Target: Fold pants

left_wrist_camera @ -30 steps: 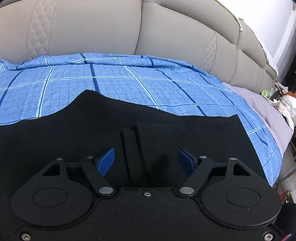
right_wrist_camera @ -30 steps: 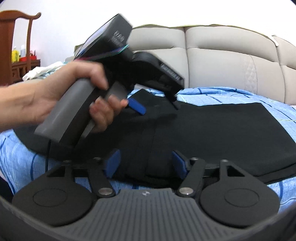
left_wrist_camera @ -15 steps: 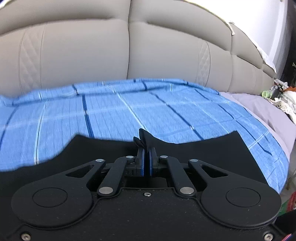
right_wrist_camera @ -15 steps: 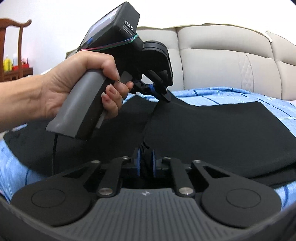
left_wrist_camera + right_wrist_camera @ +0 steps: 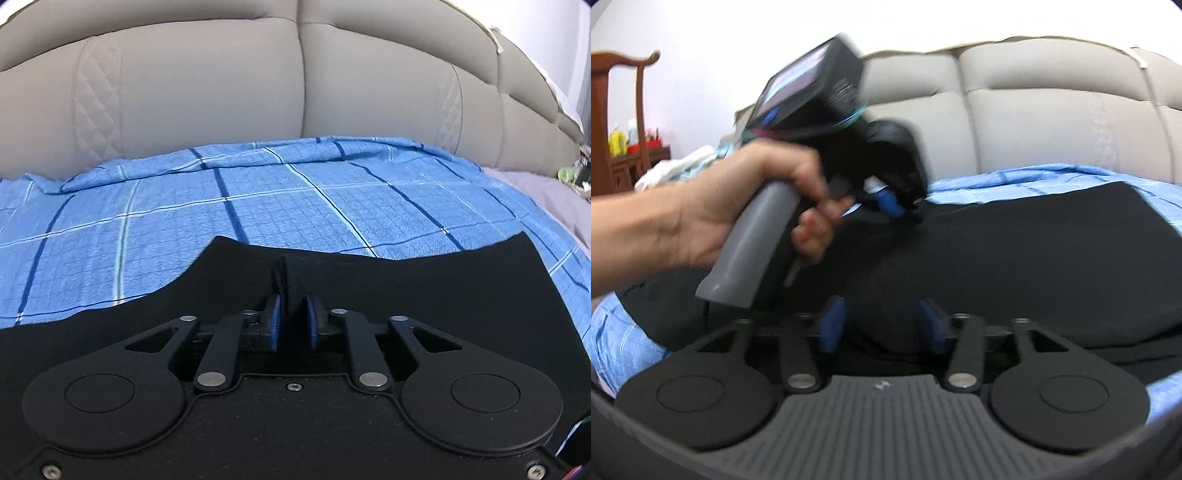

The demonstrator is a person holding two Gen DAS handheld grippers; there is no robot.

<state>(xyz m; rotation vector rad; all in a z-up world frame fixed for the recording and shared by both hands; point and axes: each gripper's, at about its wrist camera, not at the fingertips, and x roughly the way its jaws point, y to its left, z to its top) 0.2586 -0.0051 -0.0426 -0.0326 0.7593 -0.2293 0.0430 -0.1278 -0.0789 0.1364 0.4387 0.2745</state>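
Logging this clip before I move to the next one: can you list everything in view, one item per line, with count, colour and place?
pants: one, black, spread flat across the bed sheet
bed sheet: one, blue plaid, covering the bed
headboard: one, beige padded, behind the bed
chair: one, brown wood, far left by the wall
bottle: one, yellow, on the shelf beside the chair; other items there too blurred to name
left tool: one, black with blue pads, nearly shut, pinching a ridge of the pants
right tool: one, black with blue pads, open over the near edge of the pants
left hand: one, gripping the left tool's grey handle
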